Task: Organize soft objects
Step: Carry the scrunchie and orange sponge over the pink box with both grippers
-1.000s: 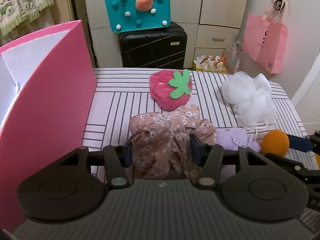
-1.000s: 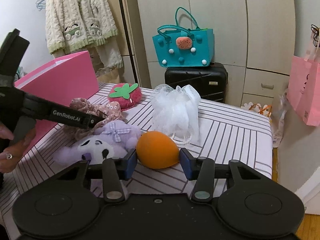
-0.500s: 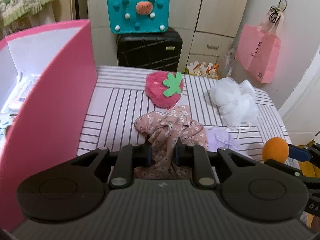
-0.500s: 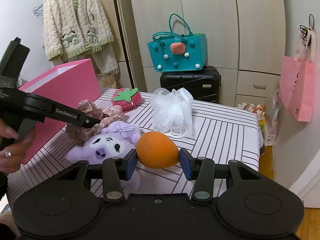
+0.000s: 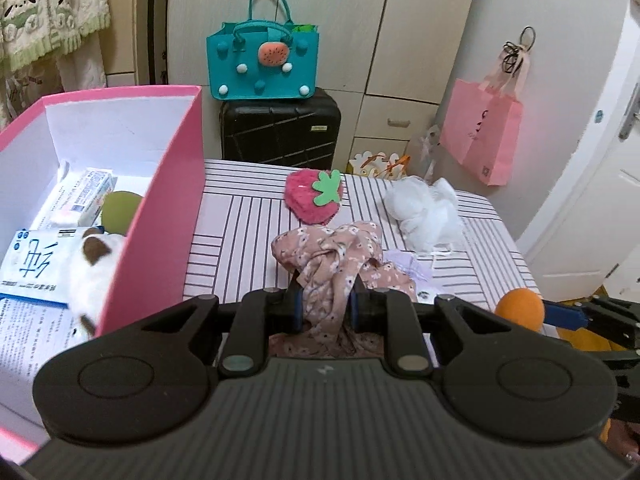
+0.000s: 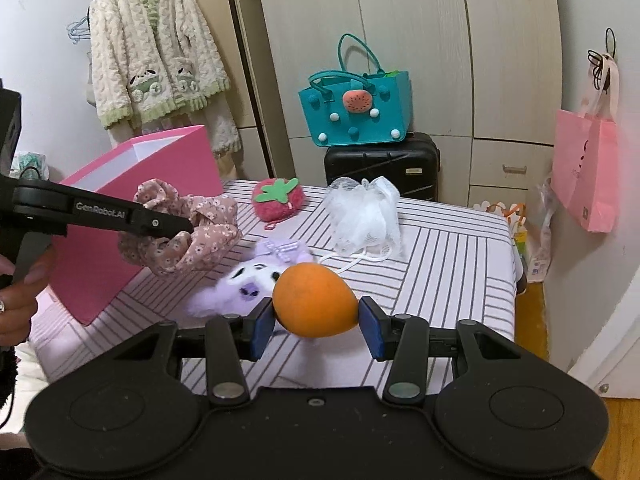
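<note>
Since 1.0 s ago: left gripper has risen, taking the floral fabric off the striped surface; the pink box interior is now in view. Left jaws clamped on the fabric, which hangs bunched beside the box wall near the surface's left edge. Right gripper jaws clamped on the orange ball, held above the near edge. Purple plush lies mid-surface; strawberry plush and white mesh pouf toward the far edge.
</note>
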